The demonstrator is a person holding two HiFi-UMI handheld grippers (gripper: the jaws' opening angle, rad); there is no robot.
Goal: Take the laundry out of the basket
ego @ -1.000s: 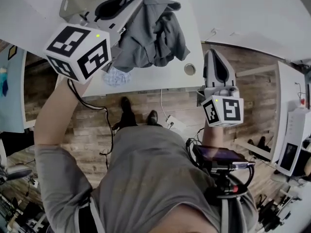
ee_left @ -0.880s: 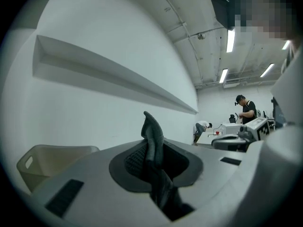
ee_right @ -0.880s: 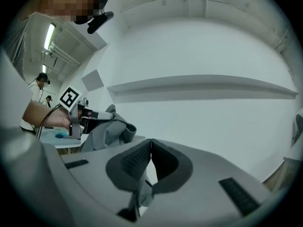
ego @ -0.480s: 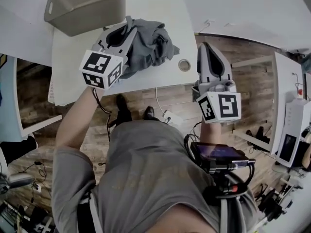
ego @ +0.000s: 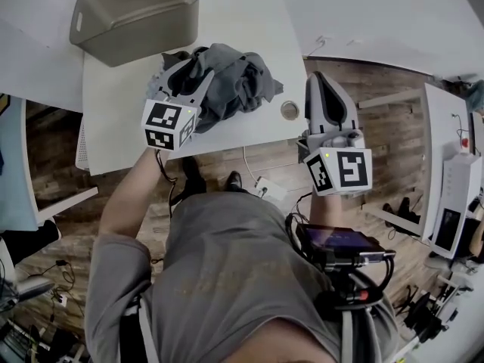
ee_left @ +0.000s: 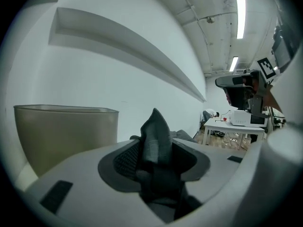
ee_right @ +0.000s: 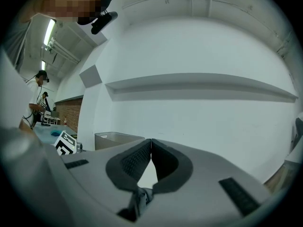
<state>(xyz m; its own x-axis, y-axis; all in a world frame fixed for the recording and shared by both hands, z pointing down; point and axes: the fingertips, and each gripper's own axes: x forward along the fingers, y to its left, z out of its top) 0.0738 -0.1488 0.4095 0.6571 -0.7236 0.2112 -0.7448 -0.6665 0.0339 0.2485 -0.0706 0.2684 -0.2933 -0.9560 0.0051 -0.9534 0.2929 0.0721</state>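
Observation:
A heap of grey laundry lies on the white table, just in front of the beige basket. My left gripper rests low at the heap's left side. Its jaws have just been opening, and a fold of the grey laundry still stands loosely between the parted pads. The basket stands to the left behind it. My right gripper hovers at the table's right front corner, apart from the heap. In its own view the right gripper has its tips touching and holds nothing.
A round cable grommet sits in the table between the heap and the right gripper. The table's front edge runs just below both grippers, with wooden floor beyond. A white desk with machines stands at the far right. The basket shows ahead.
The left gripper has come down from beside the basket with the grey laundry, which now lies on the table. Its jaws have parted. The right gripper has barely moved.

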